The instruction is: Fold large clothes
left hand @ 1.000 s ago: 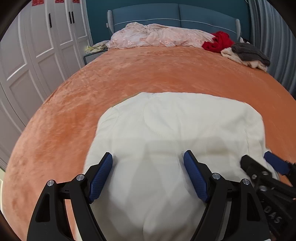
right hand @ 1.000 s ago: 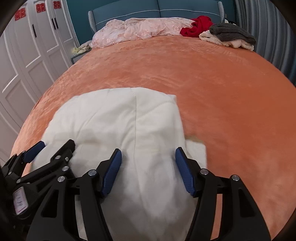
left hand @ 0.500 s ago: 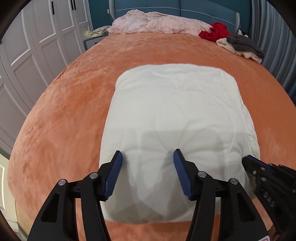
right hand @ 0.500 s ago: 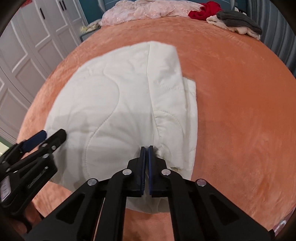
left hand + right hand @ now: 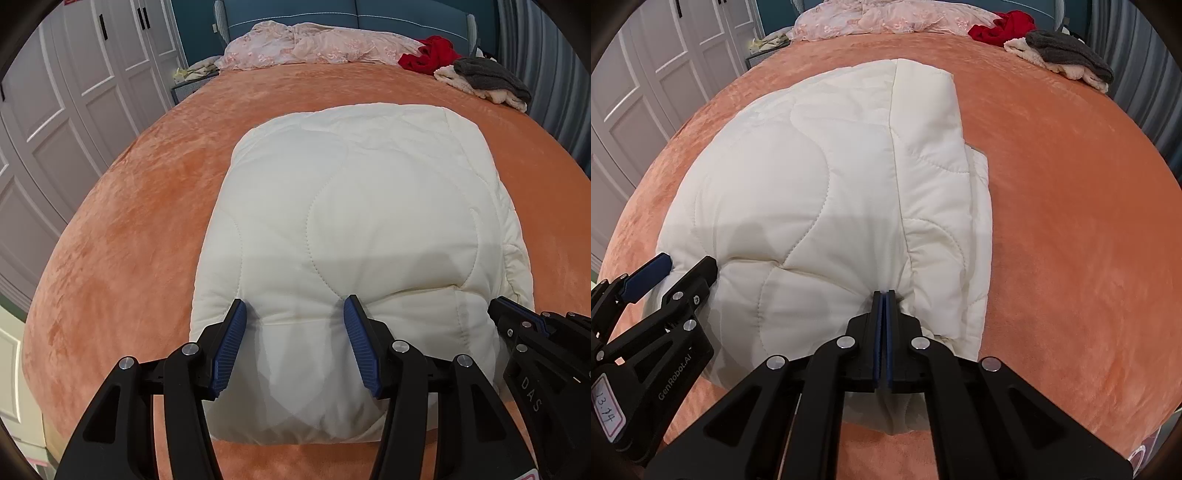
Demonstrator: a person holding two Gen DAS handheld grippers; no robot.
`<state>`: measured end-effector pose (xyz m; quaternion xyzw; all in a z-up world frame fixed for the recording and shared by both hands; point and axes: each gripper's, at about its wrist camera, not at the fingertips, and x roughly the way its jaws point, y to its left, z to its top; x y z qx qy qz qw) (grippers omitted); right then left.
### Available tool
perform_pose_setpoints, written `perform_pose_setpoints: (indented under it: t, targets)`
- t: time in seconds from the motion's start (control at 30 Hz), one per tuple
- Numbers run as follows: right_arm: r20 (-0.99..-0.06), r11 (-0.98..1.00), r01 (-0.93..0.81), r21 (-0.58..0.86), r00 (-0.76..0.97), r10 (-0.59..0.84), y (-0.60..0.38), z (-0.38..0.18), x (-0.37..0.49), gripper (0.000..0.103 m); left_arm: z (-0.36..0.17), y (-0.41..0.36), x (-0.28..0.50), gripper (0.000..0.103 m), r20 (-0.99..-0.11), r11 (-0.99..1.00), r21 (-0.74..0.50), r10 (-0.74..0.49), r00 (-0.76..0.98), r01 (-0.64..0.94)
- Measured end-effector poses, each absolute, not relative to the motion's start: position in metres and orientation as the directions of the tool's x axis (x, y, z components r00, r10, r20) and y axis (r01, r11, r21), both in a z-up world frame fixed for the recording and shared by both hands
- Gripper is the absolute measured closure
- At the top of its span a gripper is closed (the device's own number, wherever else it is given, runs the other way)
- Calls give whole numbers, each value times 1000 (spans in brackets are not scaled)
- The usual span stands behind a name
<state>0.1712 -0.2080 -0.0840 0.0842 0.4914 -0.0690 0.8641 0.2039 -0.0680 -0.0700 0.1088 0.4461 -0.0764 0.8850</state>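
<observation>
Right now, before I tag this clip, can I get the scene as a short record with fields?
surface: orange bedspread
garment: white quilted garment, folded into a thick pad near the bed's front edge
left gripper: pads pressed into the garment's near edge, a bulge of fabric between them
right gripper: shut on a pinch at the garment's near right edge
far end: pink bedding, red cloth, grey cloth
</observation>
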Motion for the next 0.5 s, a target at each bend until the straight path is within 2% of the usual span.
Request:
perform_pose_setpoints:
  t: [0.17, 0.3, 0.37, 0.5]
  targets:
    - [-860, 981, 188, 36, 507, -66, -202, -77, 170, 103, -68, -67, 204, 50, -804, 963, 127, -40, 593, 238]
    - [-856, 967, 219, 130, 517, -2, -209, -58, 151, 102, -53, -57, 197, 51, -819, 970, 69, -78, 569, 233]
    - [-851, 962, 227, 153, 525, 11, -210, -51, 138, 98, -44, -52, 189, 51, -822, 972, 51, -90, 563, 229]
    - [-832, 959, 220, 177, 555, 26, -210, -35, 102, 98, -31, -44, 164, 51, -820, 972, 21, -118, 561, 236]
